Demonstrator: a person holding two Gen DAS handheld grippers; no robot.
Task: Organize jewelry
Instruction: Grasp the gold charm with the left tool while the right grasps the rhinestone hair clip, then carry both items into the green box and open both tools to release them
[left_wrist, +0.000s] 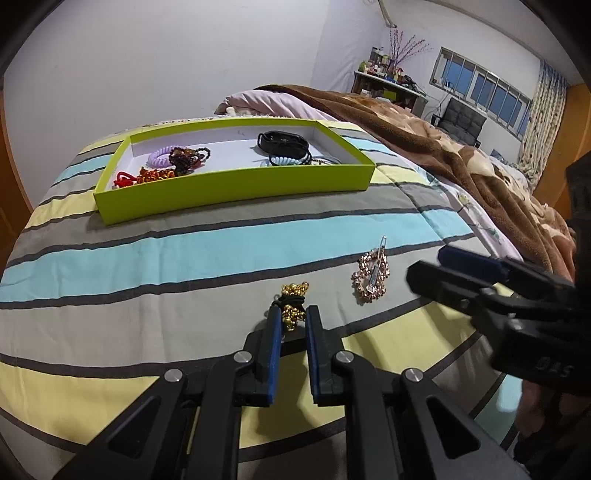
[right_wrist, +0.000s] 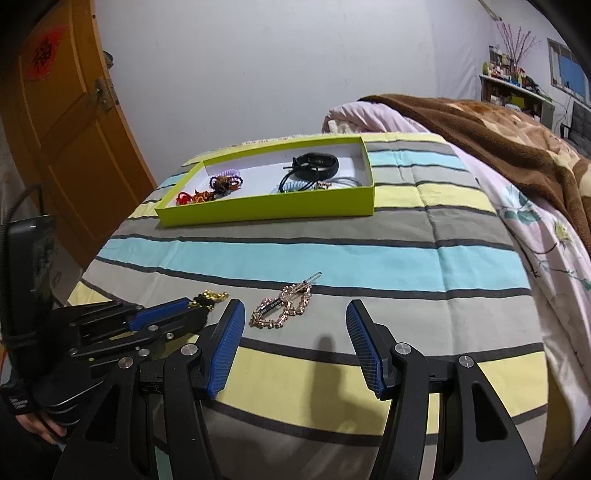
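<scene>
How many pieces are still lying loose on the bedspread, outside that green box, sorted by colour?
Gold bead hair tie, between the left gripper's fingers: 1
Rose-gold hair clip, lying free ahead of the open right gripper: 1
Total outside the green box: 2

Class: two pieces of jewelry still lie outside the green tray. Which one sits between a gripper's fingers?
The gold bead hair tie, between the left gripper fingers; the rose-gold hair clip lies free beside it.

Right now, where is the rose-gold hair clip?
The rose-gold hair clip lies on the striped bedspread, right of the gold bead piece, ahead of the open right gripper.
</scene>
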